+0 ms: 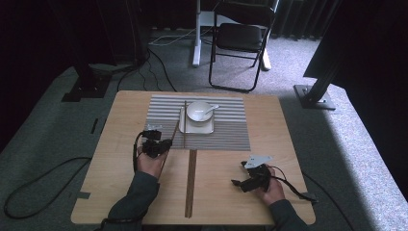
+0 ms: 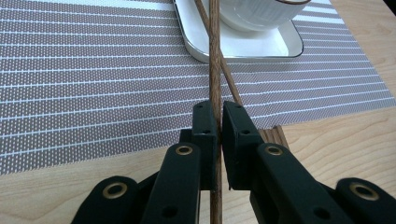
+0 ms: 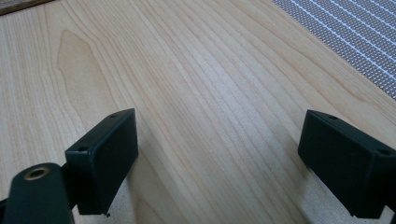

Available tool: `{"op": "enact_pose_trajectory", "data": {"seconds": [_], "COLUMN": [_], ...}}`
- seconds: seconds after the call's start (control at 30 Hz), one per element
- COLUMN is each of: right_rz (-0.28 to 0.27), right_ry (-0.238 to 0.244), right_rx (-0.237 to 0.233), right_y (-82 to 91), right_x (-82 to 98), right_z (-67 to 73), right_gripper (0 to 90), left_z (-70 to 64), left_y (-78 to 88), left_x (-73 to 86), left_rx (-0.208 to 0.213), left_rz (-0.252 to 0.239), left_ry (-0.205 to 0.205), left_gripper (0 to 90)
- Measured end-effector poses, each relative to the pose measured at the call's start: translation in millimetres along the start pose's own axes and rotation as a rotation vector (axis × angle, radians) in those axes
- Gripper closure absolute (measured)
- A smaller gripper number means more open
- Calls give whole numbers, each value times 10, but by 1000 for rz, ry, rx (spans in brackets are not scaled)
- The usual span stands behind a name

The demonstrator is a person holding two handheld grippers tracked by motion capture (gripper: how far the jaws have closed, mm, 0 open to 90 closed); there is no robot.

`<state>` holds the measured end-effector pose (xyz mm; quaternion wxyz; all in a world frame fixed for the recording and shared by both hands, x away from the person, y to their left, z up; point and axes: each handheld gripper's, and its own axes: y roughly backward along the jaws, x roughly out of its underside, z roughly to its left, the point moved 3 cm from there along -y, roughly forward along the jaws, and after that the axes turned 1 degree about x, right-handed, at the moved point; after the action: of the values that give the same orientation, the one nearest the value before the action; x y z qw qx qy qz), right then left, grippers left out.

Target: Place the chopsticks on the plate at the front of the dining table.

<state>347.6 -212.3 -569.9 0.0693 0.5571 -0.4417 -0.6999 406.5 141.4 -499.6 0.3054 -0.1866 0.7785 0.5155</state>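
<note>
the left gripper [image 1: 156,144] sits at the near left edge of the striped mat [image 1: 226,134], a hand [image 1: 150,162] behind it. in the left gripper view its jaws are pinched tight on a chopstick [image 2: 214,60], which runs straight out ahead of the pads across the mat toward the white tray [image 2: 243,46]; the stick's tail passes back under the gripper body. a second chopstick [image 2: 232,86] lies on the mat just past the jaw tips, crossing the held one at a slant, its far end up against the tray and its near end just right of the right jaw. on the tray, ahead of the tongs, stands a white bowl [image 2: 254,14]; in the high view a spoon [image 1: 210,109] rests in it.

to the right, well apart from the left gripper, the right gripper [image 1: 240,182] rests over bare table [image 3: 196,93] near the front edge. its jaws stand wide apart with nothing between them, just wood grain. a corner of the mat lies beyond its right jaw.
</note>
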Motion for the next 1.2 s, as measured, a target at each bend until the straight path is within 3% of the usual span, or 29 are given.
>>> {"op": "enact_pose_trajectory", "data": {"seconds": [1.2], "right_rz": [-1], "right_ry": [4], "right_rx": [0], "right_y": [-1], "right_x": [0], "right_z": [-3], "right_gripper": [116], "left_z": [36], "left_y": [-74], "left_x": [-115], "left_rx": [-2], "left_rz": [3], "left_ry": [21], "left_gripper": [844]}}
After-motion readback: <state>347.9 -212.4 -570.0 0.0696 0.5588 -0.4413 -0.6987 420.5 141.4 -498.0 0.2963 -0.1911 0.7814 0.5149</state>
